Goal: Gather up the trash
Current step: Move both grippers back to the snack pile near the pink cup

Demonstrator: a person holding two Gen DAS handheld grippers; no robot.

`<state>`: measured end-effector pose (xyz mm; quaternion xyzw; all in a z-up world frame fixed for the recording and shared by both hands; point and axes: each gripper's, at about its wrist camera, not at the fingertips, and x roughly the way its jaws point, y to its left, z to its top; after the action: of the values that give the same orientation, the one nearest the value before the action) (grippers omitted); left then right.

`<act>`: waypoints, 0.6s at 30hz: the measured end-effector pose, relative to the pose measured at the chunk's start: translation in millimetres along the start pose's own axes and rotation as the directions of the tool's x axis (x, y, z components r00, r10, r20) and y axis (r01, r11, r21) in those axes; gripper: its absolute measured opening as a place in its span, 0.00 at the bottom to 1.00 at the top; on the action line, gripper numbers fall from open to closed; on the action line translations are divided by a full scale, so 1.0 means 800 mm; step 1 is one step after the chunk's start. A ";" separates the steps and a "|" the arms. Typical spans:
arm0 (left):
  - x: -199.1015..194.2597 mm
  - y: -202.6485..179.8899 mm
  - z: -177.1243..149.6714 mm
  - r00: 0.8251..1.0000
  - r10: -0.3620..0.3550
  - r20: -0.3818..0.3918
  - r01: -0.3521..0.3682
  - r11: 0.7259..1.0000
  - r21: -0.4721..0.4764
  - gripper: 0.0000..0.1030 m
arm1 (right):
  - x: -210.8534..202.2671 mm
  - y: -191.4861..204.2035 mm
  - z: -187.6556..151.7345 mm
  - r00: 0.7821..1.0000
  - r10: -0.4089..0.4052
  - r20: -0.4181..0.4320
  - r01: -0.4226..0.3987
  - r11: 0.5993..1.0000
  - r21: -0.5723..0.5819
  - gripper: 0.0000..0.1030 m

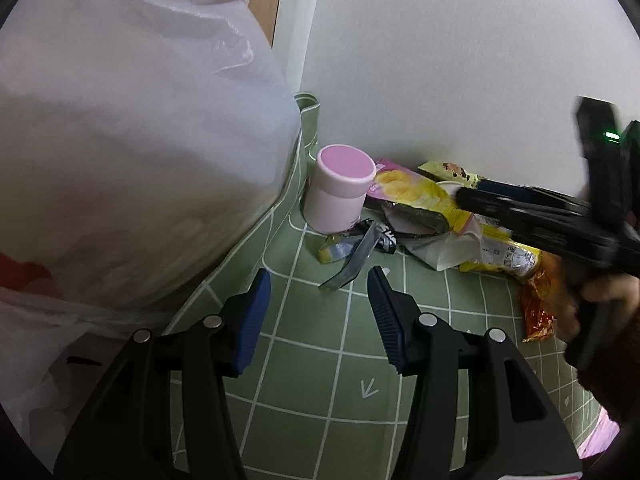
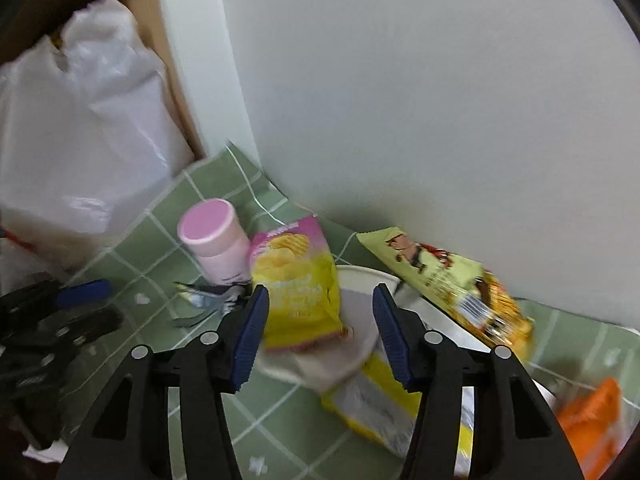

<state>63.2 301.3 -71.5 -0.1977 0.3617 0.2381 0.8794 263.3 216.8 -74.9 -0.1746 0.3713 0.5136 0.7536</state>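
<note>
Left gripper point(image 1: 318, 312) hangs released over the green checked mat point(image 1: 320, 368) — nothing between its blue pads, only bare mat under them. Just beyond its tips lies a torn silver-and-yellow wrapper point(image 1: 347, 252), flat on the mat.

Right gripper point(image 2: 320, 332) also stands released, jaws apart, tilted down at the trash heap. A yellow-and-pink chip bag point(image 2: 298, 280) shows between its pads in the wrist view, but whether the pads touch it I cannot tell; the view is blurred. In the left wrist view the same gripper point(image 1: 466, 196) reaches in from the right, with a hand point(image 1: 600, 300) behind it.

Trash sits at the far edge of the mat, against the white wall point(image 2: 400, 100):
- pink lidded jar point(image 2: 214, 236), upright, touching the chip bag's left side
- white paper cup point(image 2: 360, 320) on its side, under and behind the chip bag
- pale green snack packet point(image 2: 432, 272) leaning at the wall
- second yellow packet point(image 2: 372, 404) flat, nearer the gripper
- orange wrapper point(image 2: 592, 420) at the right edge

White plastic bag point(image 1: 120, 140) fills the left side — close beside the left gripper, standing at the mat's left edge.
</note>
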 end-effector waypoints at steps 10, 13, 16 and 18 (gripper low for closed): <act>0.010 0.004 0.011 0.999 -0.038 0.010 0.039 0.999 -0.014 0.47 | 0.014 -0.001 -0.011 0.993 -0.065 -0.095 0.063 0.998 -0.020 0.18; 0.017 -0.003 0.015 0.998 -0.059 0.010 0.060 0.998 -0.009 0.47 | -0.013 -0.011 -0.015 0.995 -0.070 -0.075 0.071 0.997 0.019 0.12; 0.023 -0.007 0.016 0.996 -0.084 0.004 0.084 0.996 -0.013 0.47 | -0.050 -0.020 -0.016 0.996 -0.084 -0.038 0.086 0.995 0.054 0.11; 0.026 -0.011 0.017 0.995 -0.100 0.002 0.100 0.995 -0.013 0.47 | -0.068 -0.031 -0.017 0.995 -0.098 -0.019 0.099 0.992 0.072 0.10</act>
<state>88.3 307.2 -76.4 -0.2213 0.3492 0.1964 0.8891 269.8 163.0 -46.5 -0.1693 0.3865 0.4606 0.7809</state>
